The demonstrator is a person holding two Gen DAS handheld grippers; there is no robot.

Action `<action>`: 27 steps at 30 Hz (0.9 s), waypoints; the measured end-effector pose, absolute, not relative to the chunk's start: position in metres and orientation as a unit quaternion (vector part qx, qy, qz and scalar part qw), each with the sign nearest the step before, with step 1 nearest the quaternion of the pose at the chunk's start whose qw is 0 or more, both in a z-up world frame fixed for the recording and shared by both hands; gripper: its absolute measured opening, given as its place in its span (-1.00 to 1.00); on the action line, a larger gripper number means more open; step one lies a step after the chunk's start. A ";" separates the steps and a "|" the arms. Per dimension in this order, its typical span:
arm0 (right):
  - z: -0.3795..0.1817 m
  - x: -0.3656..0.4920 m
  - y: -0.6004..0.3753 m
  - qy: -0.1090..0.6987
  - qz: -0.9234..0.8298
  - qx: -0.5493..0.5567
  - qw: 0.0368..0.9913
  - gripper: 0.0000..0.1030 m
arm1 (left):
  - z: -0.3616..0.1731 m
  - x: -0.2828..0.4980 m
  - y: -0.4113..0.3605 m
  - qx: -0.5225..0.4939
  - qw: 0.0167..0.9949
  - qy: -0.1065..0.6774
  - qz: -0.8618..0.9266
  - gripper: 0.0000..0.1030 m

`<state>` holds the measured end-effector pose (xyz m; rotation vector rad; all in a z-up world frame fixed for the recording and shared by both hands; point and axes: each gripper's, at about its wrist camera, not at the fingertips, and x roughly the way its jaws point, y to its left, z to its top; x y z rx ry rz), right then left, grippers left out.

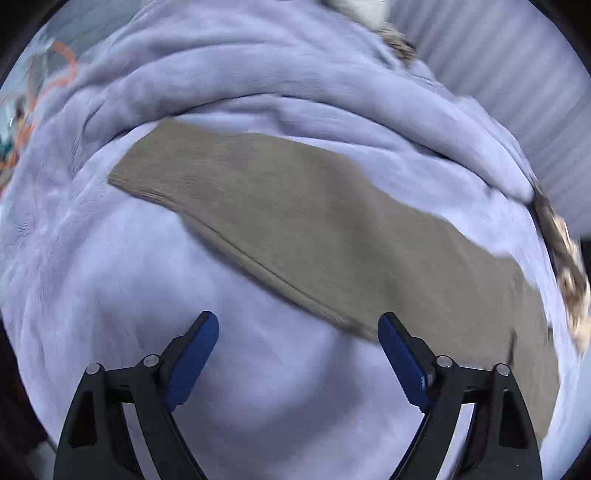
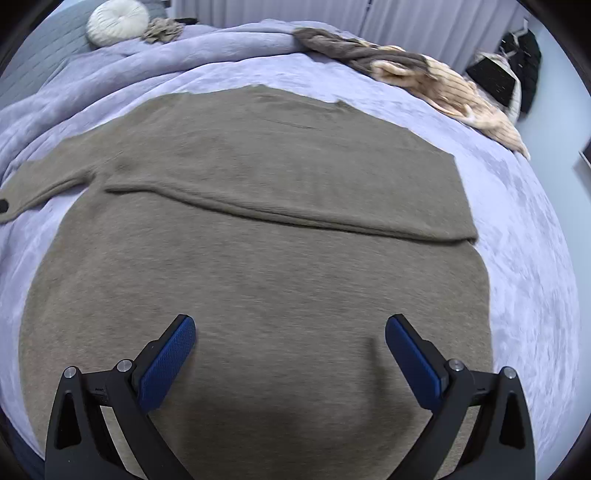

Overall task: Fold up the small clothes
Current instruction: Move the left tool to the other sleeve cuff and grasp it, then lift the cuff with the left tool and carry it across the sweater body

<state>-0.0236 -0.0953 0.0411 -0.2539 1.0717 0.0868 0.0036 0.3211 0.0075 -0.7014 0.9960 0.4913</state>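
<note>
A taupe knit sweater (image 2: 258,258) lies flat on the lavender blanket (image 2: 528,258). One sleeve is folded across its body and the other sleeve (image 2: 40,184) stretches out to the left. My right gripper (image 2: 290,328) is open and empty, just above the sweater's near part. In the left wrist view the outstretched sleeve (image 1: 295,218) runs diagonally across the blanket (image 1: 110,295), cuff at the upper left. My left gripper (image 1: 299,325) is open and empty, over bare blanket, with its right fingertip (image 1: 391,328) at the sleeve's near edge.
A pile of brown and cream clothes (image 2: 406,66) lies at the bed's far right edge. A round white cushion (image 2: 118,20) and a small beige item (image 2: 162,29) sit at the far left. Curtains (image 2: 424,22) hang behind. The blanket bunches into thick folds (image 1: 258,74) beyond the sleeve.
</note>
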 end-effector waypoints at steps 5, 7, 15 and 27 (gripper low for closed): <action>0.041 -0.023 -0.066 0.512 0.061 -0.147 0.844 0.99 | -0.005 0.026 0.361 -0.363 0.796 0.434 0.216 0.65; 0.042 -0.020 -0.056 0.514 0.064 -0.154 0.842 0.99 | -0.011 0.042 0.379 -0.383 0.794 0.427 0.204 0.65; 0.043 -0.004 -0.033 0.521 0.067 -0.165 0.835 0.99 | -0.014 0.035 0.423 -0.420 0.806 0.378 0.175 -0.72; 0.052 0.084 0.062 0.497 0.100 -0.158 0.847 0.99 | 0.039 -0.004 0.410 -0.341 0.849 0.351 0.200 -0.83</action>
